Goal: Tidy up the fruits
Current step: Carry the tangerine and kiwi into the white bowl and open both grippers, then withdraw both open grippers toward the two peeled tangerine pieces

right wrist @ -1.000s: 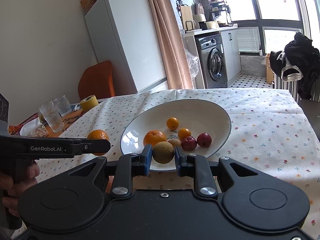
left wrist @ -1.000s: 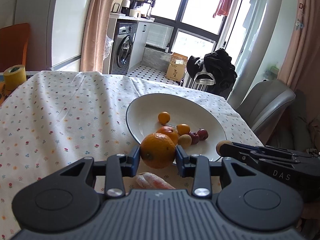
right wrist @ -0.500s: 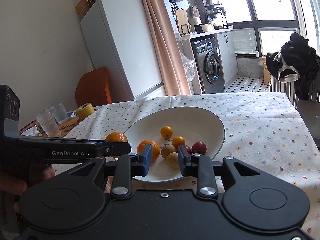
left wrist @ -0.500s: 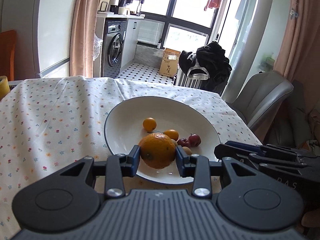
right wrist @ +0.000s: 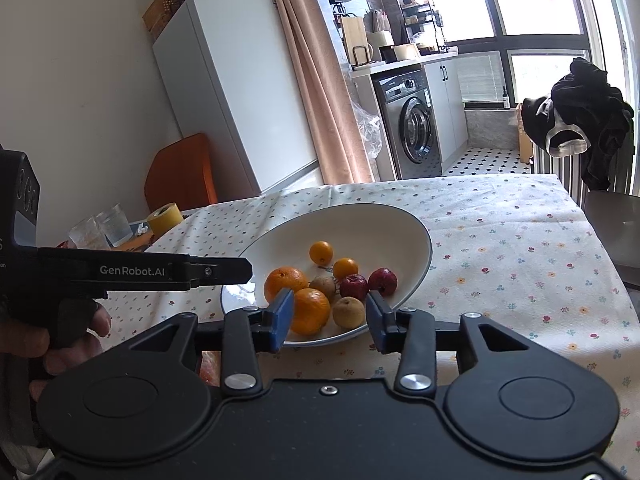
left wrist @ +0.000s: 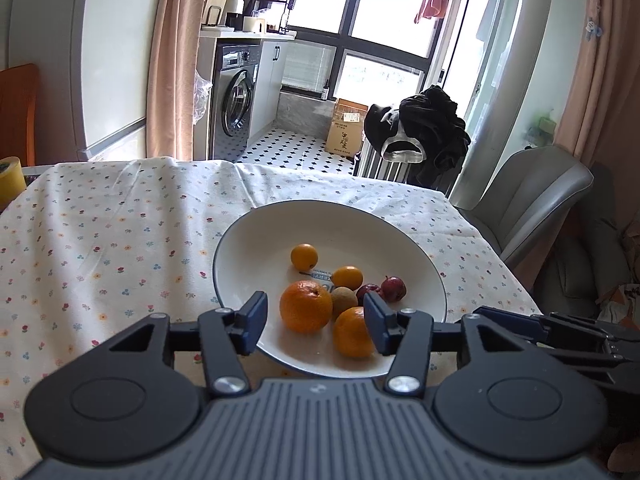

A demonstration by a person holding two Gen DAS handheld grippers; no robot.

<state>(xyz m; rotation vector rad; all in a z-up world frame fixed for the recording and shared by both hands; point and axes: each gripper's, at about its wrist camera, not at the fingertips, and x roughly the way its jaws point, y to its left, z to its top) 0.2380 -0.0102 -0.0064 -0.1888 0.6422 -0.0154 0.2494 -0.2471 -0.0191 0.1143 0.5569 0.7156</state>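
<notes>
Fingers of both the left gripper (left wrist: 314, 326) and right gripper (right wrist: 329, 318) stand wide and empty over the near rim of the bowl (left wrist: 256, 236); all fruit lies inside it, just beyond both.

The left gripper (left wrist: 314, 322) opened and released its orange (left wrist: 353, 332) into the white bowl (left wrist: 260, 236); the right gripper (right wrist: 329, 322) spread wide after dropping a brown fruit (right wrist: 349, 312) beside it.
</notes>
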